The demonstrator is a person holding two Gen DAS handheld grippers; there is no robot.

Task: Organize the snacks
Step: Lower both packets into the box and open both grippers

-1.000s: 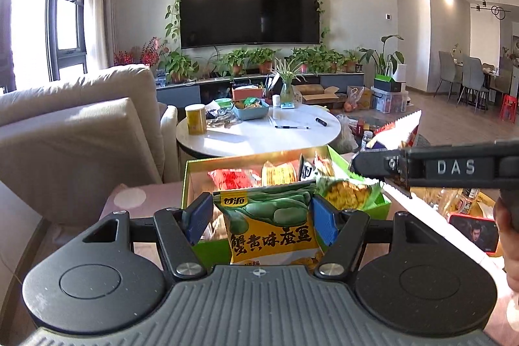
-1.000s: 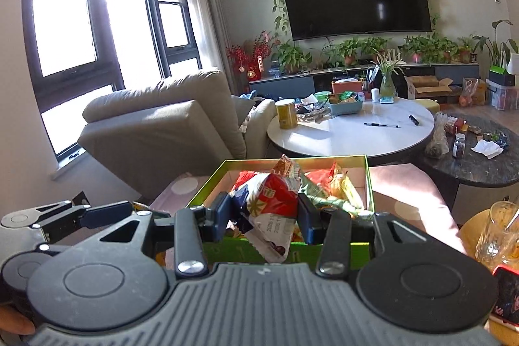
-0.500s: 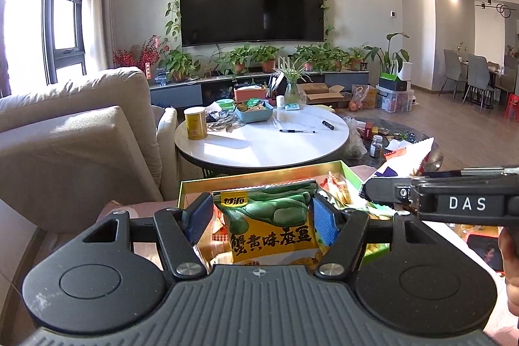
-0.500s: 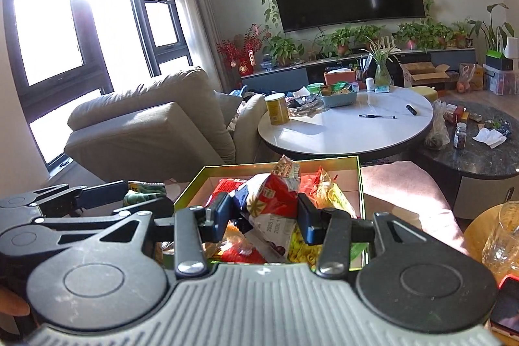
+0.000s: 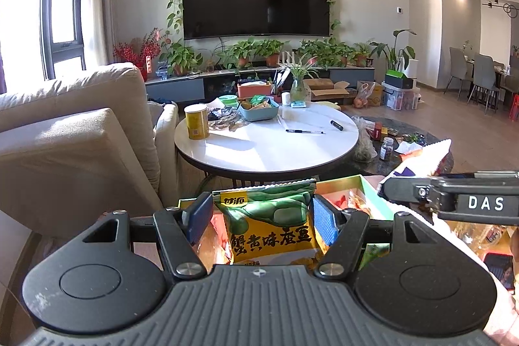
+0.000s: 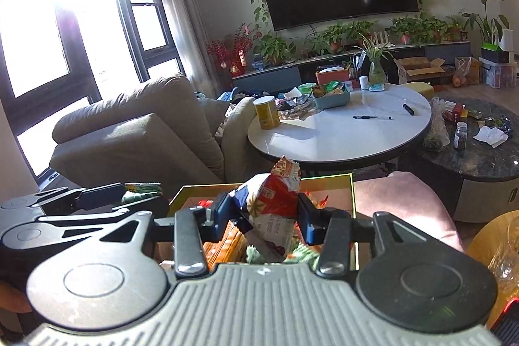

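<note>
Both packets drawn back from box | left jaws clamp green-yellow packet

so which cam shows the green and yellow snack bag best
The left wrist view: the green and yellow snack bag sits front-on between the left tool pads, print readable. The right wrist view shows only its crinkled top edge, poking out beside the left tool at far left.

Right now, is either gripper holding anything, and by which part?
Left gripper: green and yellow snack bag, pinched across its upper half by its side edges. Right gripper: red and white snack bag, clamped by its sides around mid-height.
</note>
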